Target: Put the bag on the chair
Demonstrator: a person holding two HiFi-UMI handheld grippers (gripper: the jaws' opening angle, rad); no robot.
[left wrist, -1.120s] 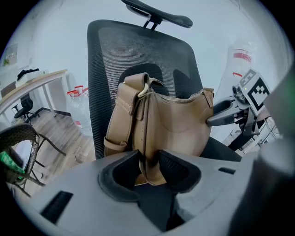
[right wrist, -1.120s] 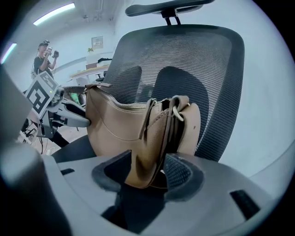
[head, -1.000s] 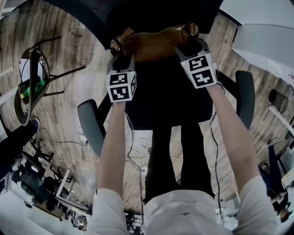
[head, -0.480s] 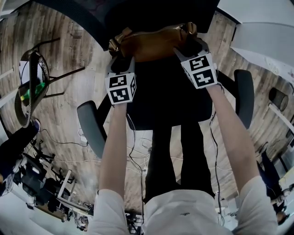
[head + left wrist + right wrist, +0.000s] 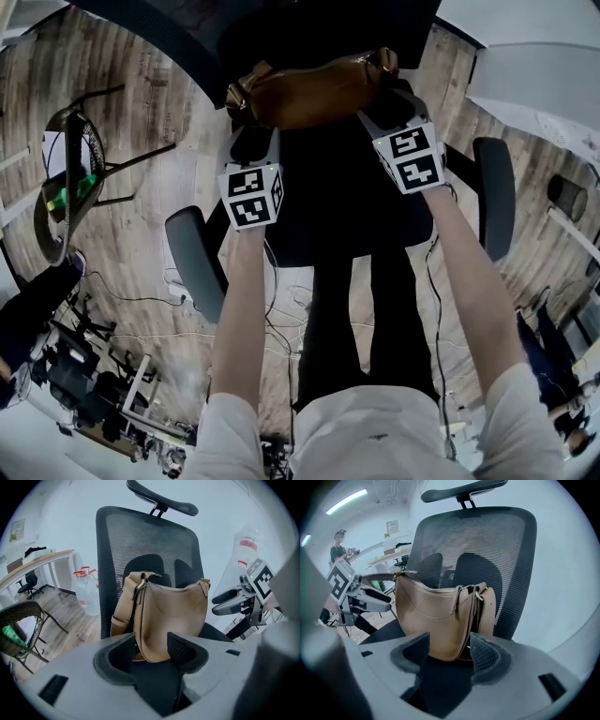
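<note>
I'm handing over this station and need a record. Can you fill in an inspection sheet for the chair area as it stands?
Surface: black chair seat, bare in front of the bag.
Job's things: tan bag stands upright on the seat, leaning on the mesh backrest.
Clutter: nothing seen on the seat; wicker chair and water bottles stand aside.
Grippers: left gripper and right gripper open, jaws just opened; the bag's lower edge shows in each gap, not gripped.
Cables: loose cables on the floor under the chair.
Surroundings: wooden floor, desk, a person far off.
</note>
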